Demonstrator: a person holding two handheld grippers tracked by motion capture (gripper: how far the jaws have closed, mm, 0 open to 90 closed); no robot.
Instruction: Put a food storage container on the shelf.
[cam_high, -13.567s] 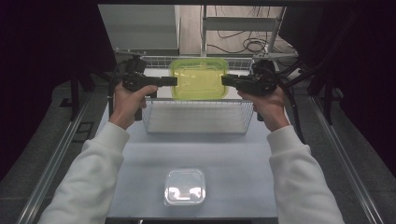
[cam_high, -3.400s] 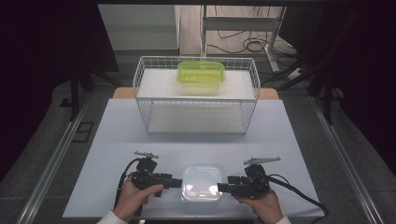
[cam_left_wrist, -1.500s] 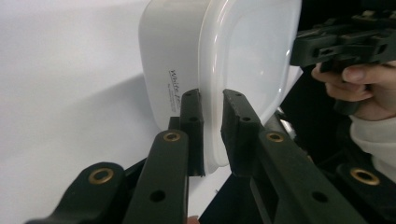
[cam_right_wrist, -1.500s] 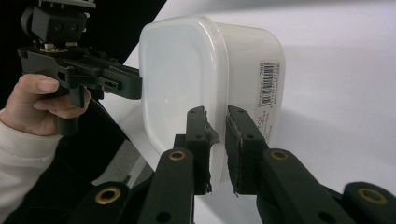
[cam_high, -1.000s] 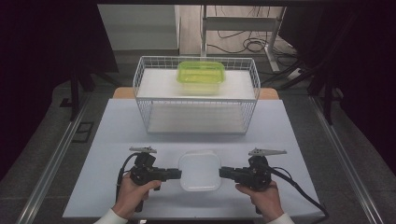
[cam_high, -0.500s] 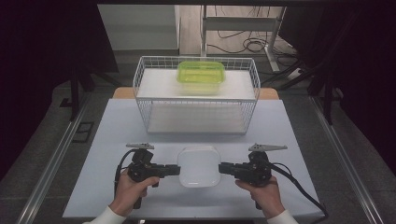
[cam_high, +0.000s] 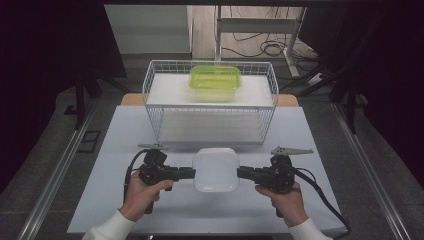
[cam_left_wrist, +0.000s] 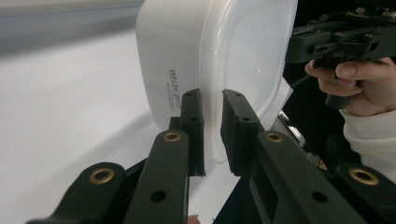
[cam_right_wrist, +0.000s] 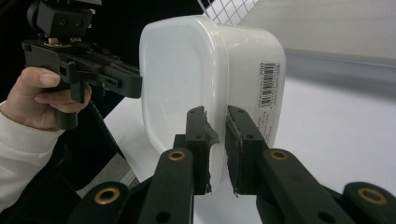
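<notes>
- Near the table's front edge, between both hands, hangs the white lidded container (cam_high: 215, 169), lifted off the mat.
- Left gripper (cam_high: 188, 173) and right gripper (cam_high: 243, 173) each pinch its opposite rims.
- It looks light, rigid, smooth plastic; the rim lips seem the safest hold.
- Beyond stands the wire basket (cam_high: 210, 106) holding a green container (cam_high: 215, 80).

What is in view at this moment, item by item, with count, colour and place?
Lidded container: one, translucent white, held between the two grippers above the near part of the table.
Wire basket: one, white, at the far side of the table.
Green container: one, yellow-green with a lid, inside the wire basket toward its back.
Table: one, pale white-blue top.
Desk frame and cables: grey legs, dark cables on the floor beyond the table.
Left gripper: one, black, jaws clamped on the container's left rim.
Right gripper: one, black, jaws clamped on the container's right rim.
Hands: two, white sleeves, each holding a gripper.
</notes>
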